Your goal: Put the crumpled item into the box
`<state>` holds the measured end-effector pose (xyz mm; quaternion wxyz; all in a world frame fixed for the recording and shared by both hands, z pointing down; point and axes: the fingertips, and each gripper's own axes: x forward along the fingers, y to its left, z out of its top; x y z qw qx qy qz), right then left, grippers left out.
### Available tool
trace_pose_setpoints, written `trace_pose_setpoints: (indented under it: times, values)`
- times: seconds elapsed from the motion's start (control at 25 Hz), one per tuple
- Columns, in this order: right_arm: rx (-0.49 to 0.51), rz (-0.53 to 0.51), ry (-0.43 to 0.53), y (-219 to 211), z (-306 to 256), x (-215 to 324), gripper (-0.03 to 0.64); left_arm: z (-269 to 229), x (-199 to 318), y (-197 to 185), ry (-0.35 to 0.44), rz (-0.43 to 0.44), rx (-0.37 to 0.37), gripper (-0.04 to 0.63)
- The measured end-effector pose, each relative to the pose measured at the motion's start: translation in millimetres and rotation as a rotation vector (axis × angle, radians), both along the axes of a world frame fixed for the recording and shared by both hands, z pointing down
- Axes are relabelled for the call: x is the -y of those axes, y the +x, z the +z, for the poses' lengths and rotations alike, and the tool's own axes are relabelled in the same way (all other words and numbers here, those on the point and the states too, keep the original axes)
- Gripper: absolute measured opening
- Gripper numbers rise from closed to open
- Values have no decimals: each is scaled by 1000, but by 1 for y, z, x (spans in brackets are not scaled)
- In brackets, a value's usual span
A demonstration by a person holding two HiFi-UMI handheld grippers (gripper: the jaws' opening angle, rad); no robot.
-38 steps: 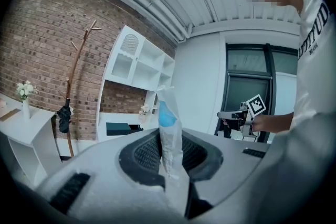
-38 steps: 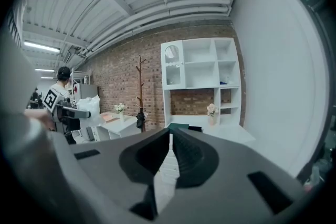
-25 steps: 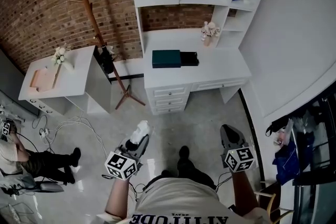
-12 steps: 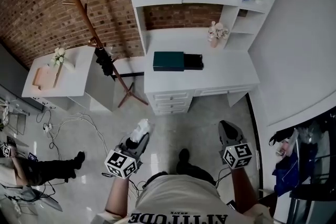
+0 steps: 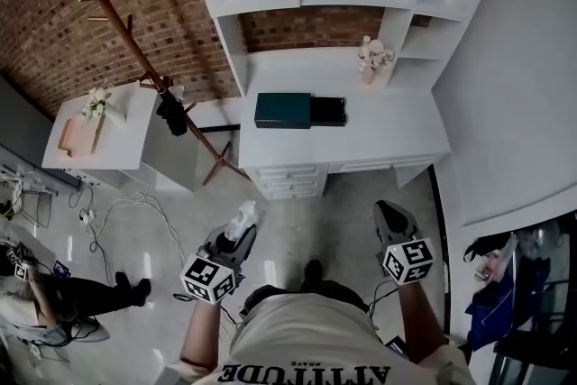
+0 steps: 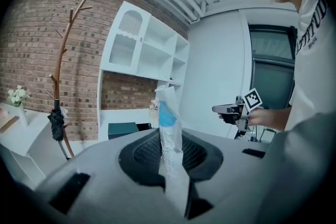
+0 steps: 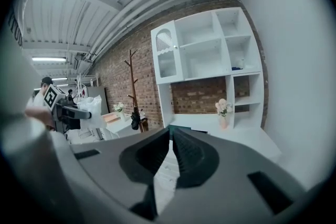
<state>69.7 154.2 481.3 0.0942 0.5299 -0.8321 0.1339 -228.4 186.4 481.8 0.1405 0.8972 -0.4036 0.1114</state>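
Left tongs (image 5: pixel 236 234) are clamped on the crumpled white wrapper (image 5: pixel 245 215), well short of the teal box (image 5: pixel 282 110) on the white worktop (image 5: pixel 388 126). Right tongs (image 5: pixel 389 216) are pinched together, nothing in them.

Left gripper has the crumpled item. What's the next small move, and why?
Probably step closer to the desk: the left gripper is clamped on the crumpled item, but the box sits on that desk, across a stretch of floor, likely beyond reach.
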Motion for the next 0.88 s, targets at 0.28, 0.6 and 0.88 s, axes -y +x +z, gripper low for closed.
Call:
trace_pose_setpoints:
  times: [0.28, 0.6, 0.88]
  values:
    - [1, -18, -12, 13, 2, 23, 37, 1, 23, 21, -14, 3, 6, 74]
    - [-8, -4, -28, 20, 5, 43, 37, 6, 50, 29, -28, 20, -6, 74]
    - [-9, 50, -39, 32, 10, 72, 37, 14, 99, 41, -38, 75, -17, 74]
